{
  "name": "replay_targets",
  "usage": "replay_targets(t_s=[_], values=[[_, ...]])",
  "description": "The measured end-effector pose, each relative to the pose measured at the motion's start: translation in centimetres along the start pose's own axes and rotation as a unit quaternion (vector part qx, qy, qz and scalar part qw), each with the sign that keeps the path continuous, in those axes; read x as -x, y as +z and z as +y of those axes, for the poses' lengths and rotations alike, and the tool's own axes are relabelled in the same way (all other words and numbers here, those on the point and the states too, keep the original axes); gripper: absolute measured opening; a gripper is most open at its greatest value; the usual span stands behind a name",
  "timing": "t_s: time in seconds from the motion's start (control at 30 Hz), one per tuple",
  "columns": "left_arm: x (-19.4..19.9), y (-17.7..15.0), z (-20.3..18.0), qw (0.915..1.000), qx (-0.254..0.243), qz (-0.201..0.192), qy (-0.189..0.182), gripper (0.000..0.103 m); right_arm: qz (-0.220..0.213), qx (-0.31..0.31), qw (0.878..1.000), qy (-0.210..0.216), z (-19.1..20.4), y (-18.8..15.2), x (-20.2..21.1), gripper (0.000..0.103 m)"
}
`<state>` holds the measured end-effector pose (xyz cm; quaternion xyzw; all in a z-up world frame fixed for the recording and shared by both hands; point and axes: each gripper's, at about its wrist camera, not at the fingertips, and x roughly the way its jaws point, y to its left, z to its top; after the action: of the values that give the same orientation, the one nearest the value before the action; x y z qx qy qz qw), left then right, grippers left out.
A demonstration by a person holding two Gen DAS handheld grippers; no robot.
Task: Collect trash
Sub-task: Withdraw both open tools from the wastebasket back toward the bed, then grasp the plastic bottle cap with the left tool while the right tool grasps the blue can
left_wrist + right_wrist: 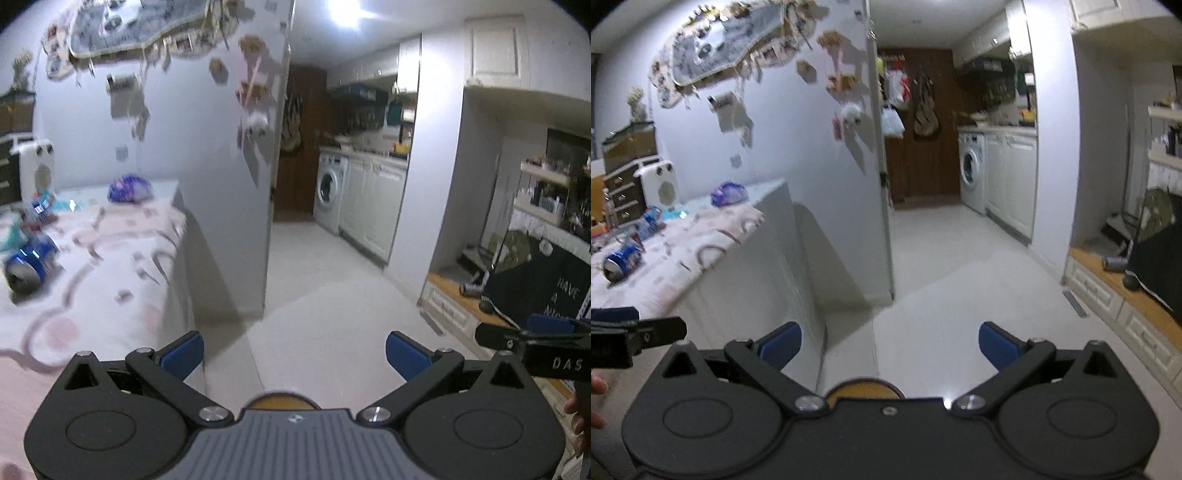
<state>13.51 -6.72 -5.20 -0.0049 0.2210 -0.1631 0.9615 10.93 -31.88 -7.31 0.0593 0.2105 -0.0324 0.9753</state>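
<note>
A blue drinks can (27,262) lies on its side on a table with a pink patterned cloth (110,266), at the left; it also shows in the right wrist view (622,260). A crumpled purple-blue wrapper (129,189) lies farther back near the wall, also seen in the right wrist view (728,192). More small blue litter (42,206) lies beside the can. My left gripper (294,354) is open and empty, over the table's edge and the floor. My right gripper (890,349) is open and empty, to the right of the table.
A white heater (37,171) stands at the table's back. A wall corner (273,184) juts out ahead, with a corridor to a washing machine (330,188). A low wooden-topped cabinet (1126,306) with a can (1113,263) and a black cloth (543,291) lies right.
</note>
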Motion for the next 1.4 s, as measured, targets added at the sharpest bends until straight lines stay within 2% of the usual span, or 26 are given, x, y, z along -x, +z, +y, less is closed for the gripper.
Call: replay_targets(t_s=[0.23,0.53,0.7,0.93,1.13,1.27,1.4], values=[[4.9,2.2,3.3,0.9981,-0.003,-0.05,0.036,0.103,-0.034,0.024,0.999,0.032,3.8,1.7,1.6,0.103],[8.8,4.3,11.2,0.9908,-0.007,-0.081,0.109,0.103,-0.056,0.043,0.992,0.1,11.1,4.0,0.7,0.103],[10.0,4.0,17.7,0.983,0.009,-0.071,0.169,0.103,-0.069,0.072,0.986,0.136,16.0,4.7,-0.1,0.103],[11.5,3.1,26.1,0.9707,0.032,-0.054,0.232,0.103,-0.069,0.093,0.979,0.17,22.0,5.1,-1.6,0.103],[12.0,1.8,32.8,0.9663,0.06,-0.042,0.247,0.103,-0.058,0.077,0.977,0.192,26.4,6.0,-3.8,0.103],[12.0,1.0,36.5,0.9598,0.066,-0.031,0.271,0.103,-0.027,0.075,0.973,0.219,29.4,7.0,-6.1,0.103],[11.8,0.1,39.6,0.9548,0.085,-0.019,0.284,0.093,0.007,0.08,0.965,0.248,32.9,8.0,-8.5,0.103]])
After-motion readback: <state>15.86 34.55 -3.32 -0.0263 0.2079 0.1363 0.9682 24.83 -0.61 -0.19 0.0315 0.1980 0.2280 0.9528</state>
